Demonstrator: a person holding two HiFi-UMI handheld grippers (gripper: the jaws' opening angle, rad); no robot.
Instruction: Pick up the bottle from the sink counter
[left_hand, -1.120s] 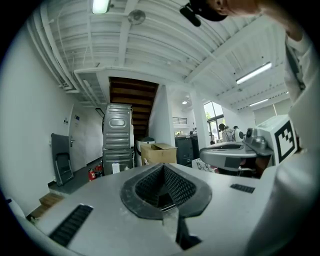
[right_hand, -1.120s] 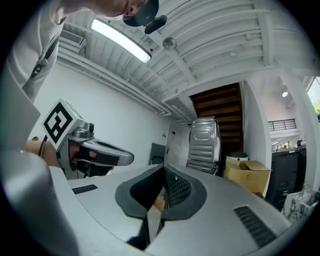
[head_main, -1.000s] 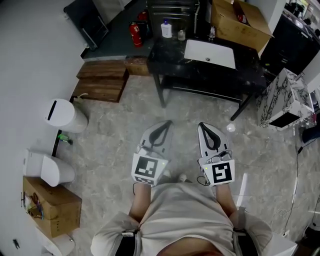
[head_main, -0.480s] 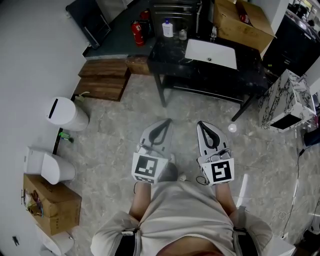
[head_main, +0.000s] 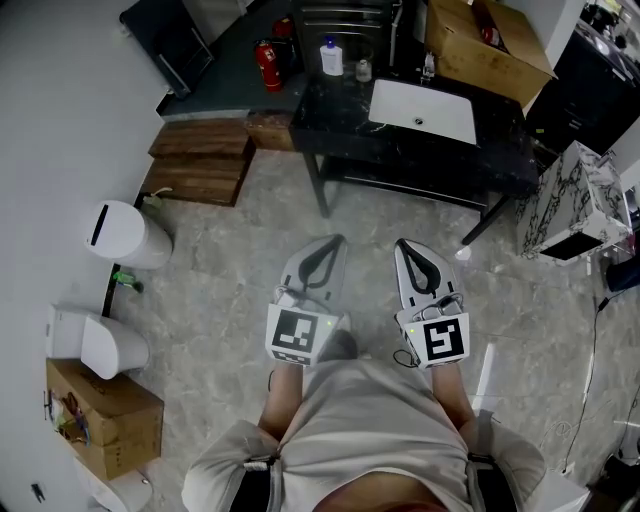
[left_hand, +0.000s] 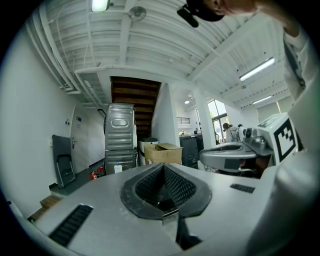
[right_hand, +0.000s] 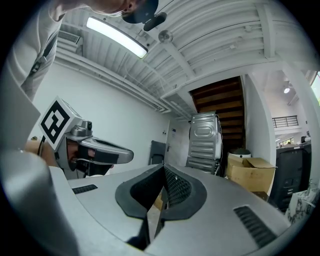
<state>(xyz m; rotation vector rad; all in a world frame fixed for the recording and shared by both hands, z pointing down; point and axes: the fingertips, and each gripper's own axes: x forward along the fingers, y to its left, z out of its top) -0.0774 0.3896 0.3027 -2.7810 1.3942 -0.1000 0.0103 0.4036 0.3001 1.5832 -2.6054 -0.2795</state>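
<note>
Left gripper (head_main: 336, 243) and right gripper (head_main: 403, 248) side by side, jaws closed on nothing, the white bottle (head_main: 331, 57) well ahead on the black sink counter (head_main: 335, 105).

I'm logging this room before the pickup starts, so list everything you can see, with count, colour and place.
white plastic bottle with a blue cap: one, white and blue, back left corner of the counter
black stone sink counter: one, black, top centre
white rectangular basin: one, white, set in the counter
red fire extinguisher: one, red, on the floor left of the bottle
brown cardboard boxes: two, brown, one behind the counter's right end, one at bottom left
wooden steps: one set, brown, left of the counter
white lidded bin: one, white, left floor
left hand-held gripper: one, grey, low centre, jaws together, empty
right hand-held gripper: one, grey, beside it, jaws together, empty
</note>
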